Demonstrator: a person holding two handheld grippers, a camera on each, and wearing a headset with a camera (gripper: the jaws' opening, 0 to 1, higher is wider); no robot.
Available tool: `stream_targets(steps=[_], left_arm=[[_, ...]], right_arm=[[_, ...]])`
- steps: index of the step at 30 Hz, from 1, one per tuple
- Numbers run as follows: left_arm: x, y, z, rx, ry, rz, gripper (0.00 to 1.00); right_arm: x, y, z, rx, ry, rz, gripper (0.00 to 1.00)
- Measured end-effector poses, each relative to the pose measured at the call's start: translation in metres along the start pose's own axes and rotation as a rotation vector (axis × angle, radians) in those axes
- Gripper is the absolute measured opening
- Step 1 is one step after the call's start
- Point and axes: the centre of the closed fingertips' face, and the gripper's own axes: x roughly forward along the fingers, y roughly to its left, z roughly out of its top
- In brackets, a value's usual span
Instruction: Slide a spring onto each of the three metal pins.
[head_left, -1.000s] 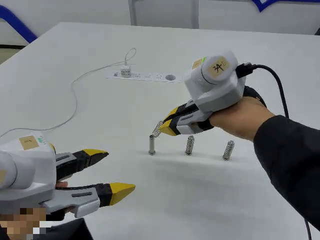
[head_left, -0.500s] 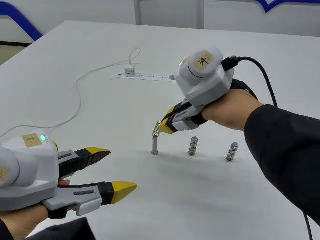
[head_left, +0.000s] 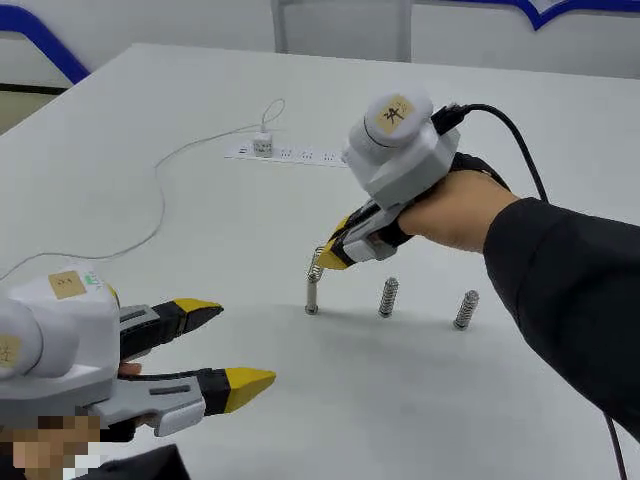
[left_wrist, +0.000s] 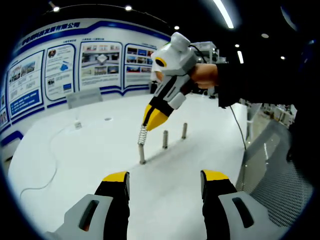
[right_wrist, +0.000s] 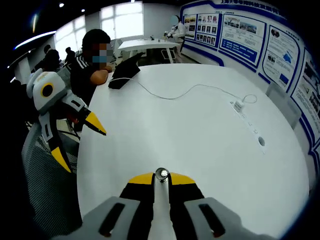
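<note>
Three thin metal pins stand in a row on the white table (head_left: 420, 400). The middle pin (head_left: 388, 297) and the right pin (head_left: 466, 309) each wear a spring. My right gripper (head_left: 328, 258) is shut on a third spring (head_left: 316, 266), which hangs tilted with its lower end at the top of the left pin (head_left: 312, 297). In the left gripper view that spring (left_wrist: 143, 135) sits just over the pin (left_wrist: 142, 155). The right gripper view looks down the spring's end (right_wrist: 161, 174). My left gripper (head_left: 230, 345) stands open at the near left, holding nothing.
A white power strip (head_left: 290, 154) with a plugged charger lies at the back, and its cable (head_left: 158, 195) trails left across the table. In the right gripper view a person (right_wrist: 95, 60) sits at the table's far end beside a dark object (right_wrist: 124, 75).
The right gripper has shifted slightly and brought the spring's lower end from beside the left pin's top onto it. The left gripper has stayed open in place.
</note>
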Motion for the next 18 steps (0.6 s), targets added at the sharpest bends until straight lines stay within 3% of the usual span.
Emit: stream_targets(steps=[18], left_arm=[[-0.001, 0.001, 0.0, -0.002, -0.003, 0.005, 0.59]], right_arm=[[0.024, 0.0, -0.01, 0.034, 0.091, 0.039, 0.12]])
